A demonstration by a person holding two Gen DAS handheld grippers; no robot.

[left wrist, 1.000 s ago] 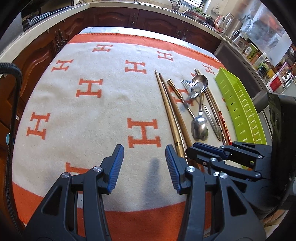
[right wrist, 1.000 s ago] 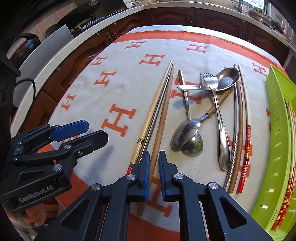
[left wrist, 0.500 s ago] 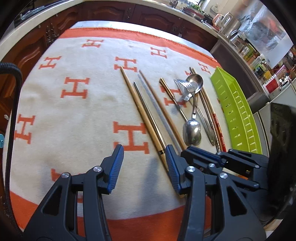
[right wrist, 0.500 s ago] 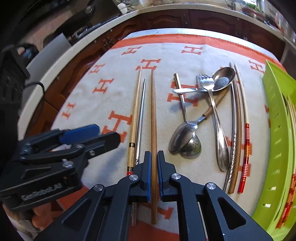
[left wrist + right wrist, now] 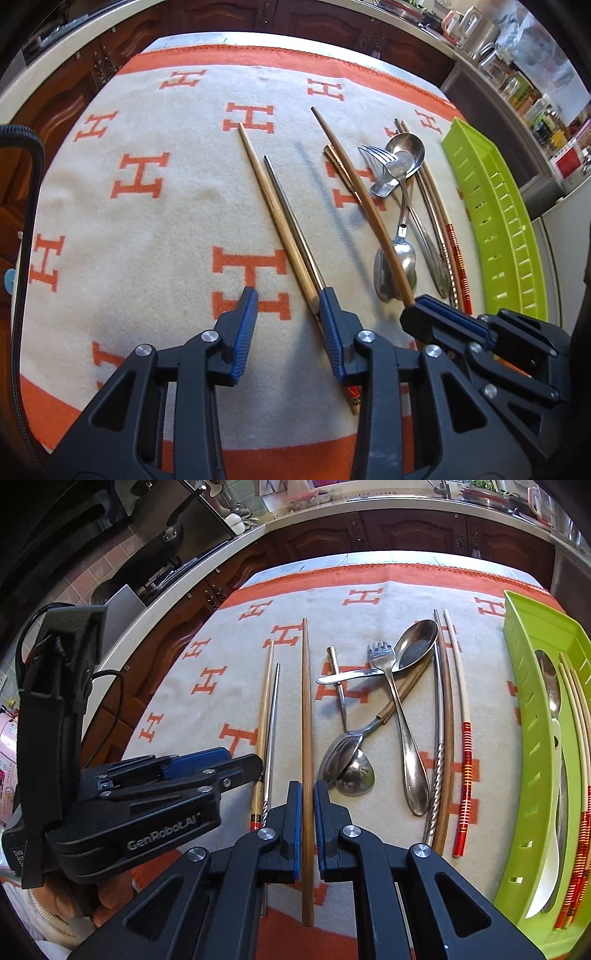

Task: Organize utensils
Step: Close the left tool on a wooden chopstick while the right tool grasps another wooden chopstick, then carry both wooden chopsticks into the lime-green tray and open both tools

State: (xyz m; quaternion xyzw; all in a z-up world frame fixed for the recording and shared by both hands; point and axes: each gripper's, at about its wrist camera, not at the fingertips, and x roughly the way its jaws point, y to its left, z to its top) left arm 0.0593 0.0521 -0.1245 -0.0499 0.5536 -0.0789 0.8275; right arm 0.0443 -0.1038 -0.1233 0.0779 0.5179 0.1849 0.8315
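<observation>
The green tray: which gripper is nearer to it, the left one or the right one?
Right. The right gripper, shut on a brown chopstick, is just beside the green tray. The left gripper, whose jaws have just been closing, is further away, over the pale chopstick.

I read "GenRobot.AI" in pale letters on the black body of the left gripper [image 5: 216, 760], seen from my right wrist view. The blanket [image 5: 155, 236] carries rows of orange "H" letters. A small label on that gripper's rear is too blurred to read.
</observation>
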